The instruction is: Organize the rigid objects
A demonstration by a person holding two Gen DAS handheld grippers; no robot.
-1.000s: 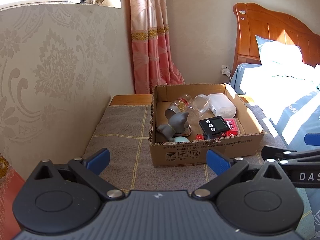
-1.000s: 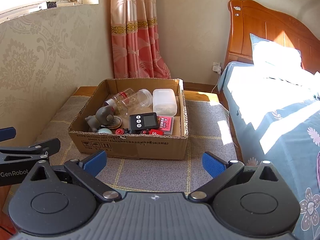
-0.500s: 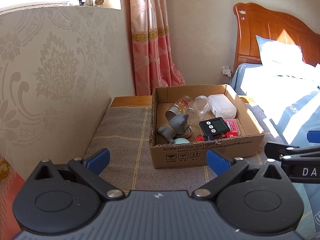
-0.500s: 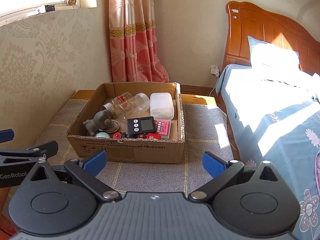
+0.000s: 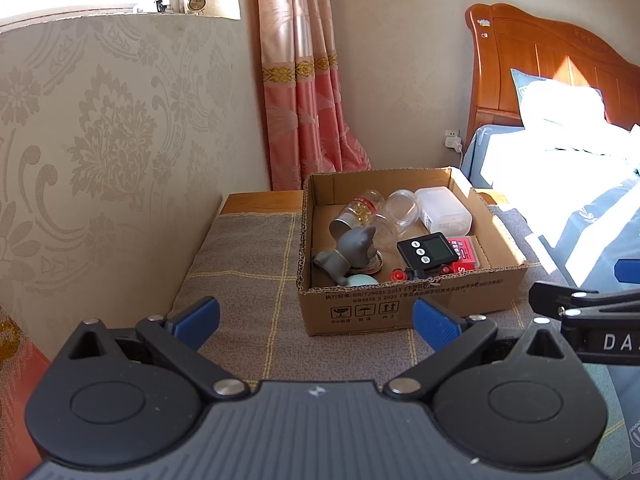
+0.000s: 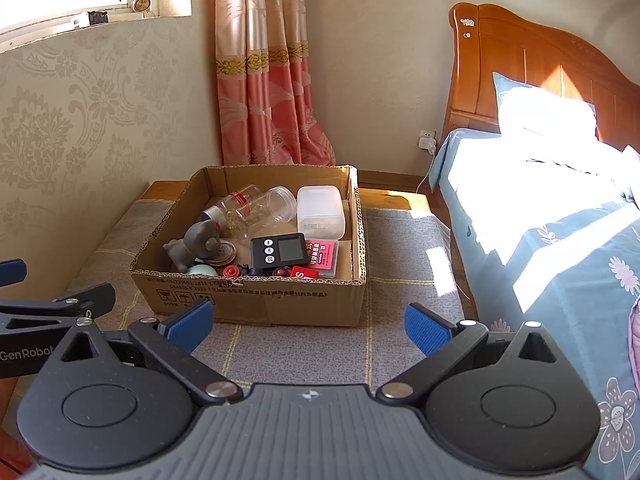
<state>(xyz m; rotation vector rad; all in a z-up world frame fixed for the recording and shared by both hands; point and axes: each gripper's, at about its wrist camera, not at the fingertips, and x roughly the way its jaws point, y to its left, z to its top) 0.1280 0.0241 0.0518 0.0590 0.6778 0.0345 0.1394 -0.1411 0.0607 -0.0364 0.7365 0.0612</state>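
An open cardboard box (image 5: 404, 304) (image 6: 256, 300) stands on a grey checked cloth. In it lie a grey dog figure (image 5: 352, 250) (image 6: 196, 242), a black digital timer (image 5: 428, 250) (image 6: 280, 250), a white plastic container (image 5: 442, 210) (image 6: 320, 210), clear jars (image 5: 396, 212) (image 6: 260, 206), a red card case (image 6: 324, 256) and small red pieces (image 6: 232, 271). My left gripper (image 5: 316, 320) is open and empty, short of the box's front wall. My right gripper (image 6: 306, 324) is open and empty, also in front of the box.
A patterned wall (image 5: 100, 152) runs along the left. A pink curtain (image 6: 264, 80) hangs behind the box. A bed with a wooden headboard (image 6: 532, 76) and blue bedding (image 6: 560, 248) lies to the right. The cloth (image 6: 404, 248) covers a low wooden surface.
Both grippers have drawn back and risen a little, so the box looks smaller and farther. The jaws stay open. Nothing in the box has moved.
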